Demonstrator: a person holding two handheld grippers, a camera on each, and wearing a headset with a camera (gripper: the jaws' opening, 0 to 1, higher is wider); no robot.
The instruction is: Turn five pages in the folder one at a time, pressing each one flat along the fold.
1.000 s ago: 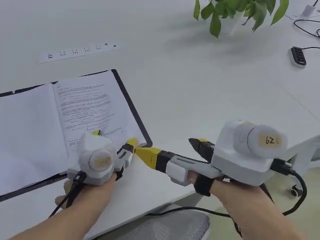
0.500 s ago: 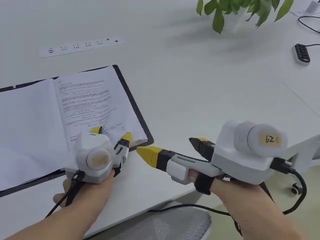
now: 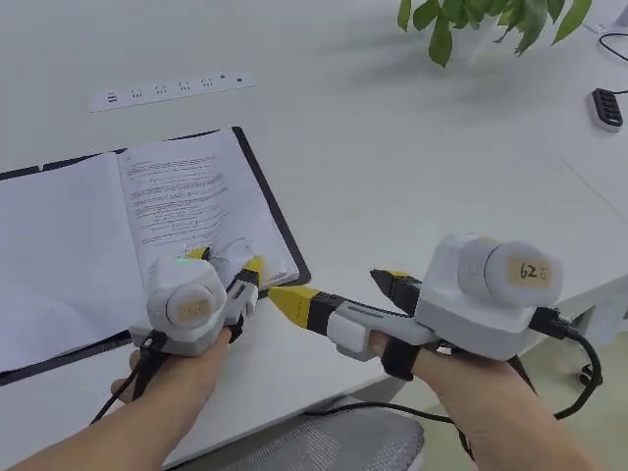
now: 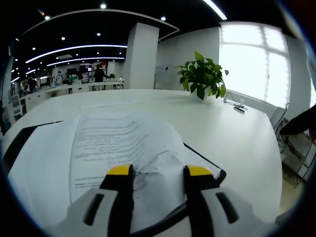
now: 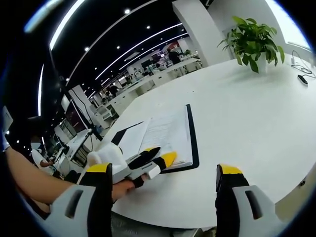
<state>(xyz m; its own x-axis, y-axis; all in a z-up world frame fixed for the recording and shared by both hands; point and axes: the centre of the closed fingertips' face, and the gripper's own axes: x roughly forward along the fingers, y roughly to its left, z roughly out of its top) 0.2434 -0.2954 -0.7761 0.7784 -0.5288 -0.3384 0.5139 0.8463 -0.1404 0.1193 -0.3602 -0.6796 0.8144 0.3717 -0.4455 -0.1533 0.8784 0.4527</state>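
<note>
1. So, starting at the left: the folder (image 3: 275, 213) lies open near the front edge of the white counter (image 3: 392, 177). A blank sheet (image 3: 59, 255) lies flat on its left half, and I judge that side needs nothing from me.
2. On the right half is the printed page (image 3: 182, 201), the one to turn. Its lower outer corner is rumpled and a little raised, which is where a turn has to start.
3. My left tool (image 3: 225, 260) is at that corner. In the left gripper view, the left tool (image 4: 159, 172) has its jaws moderately apart with the creased paper between them, not clamped. I read this as lining up the pinch, not yet a grip.
4. My right tool (image 3: 339, 289) hangs just beside the folder's right edge, above bare counter. In the right gripper view, the right tool (image 5: 163, 169) is spread wide and holds nothing. I judge it waits there so the page can swing freely, within reach to press along the fold.
5. A potted plant (image 3: 481, 25) stands at the back right, well apart from the work.
</note>
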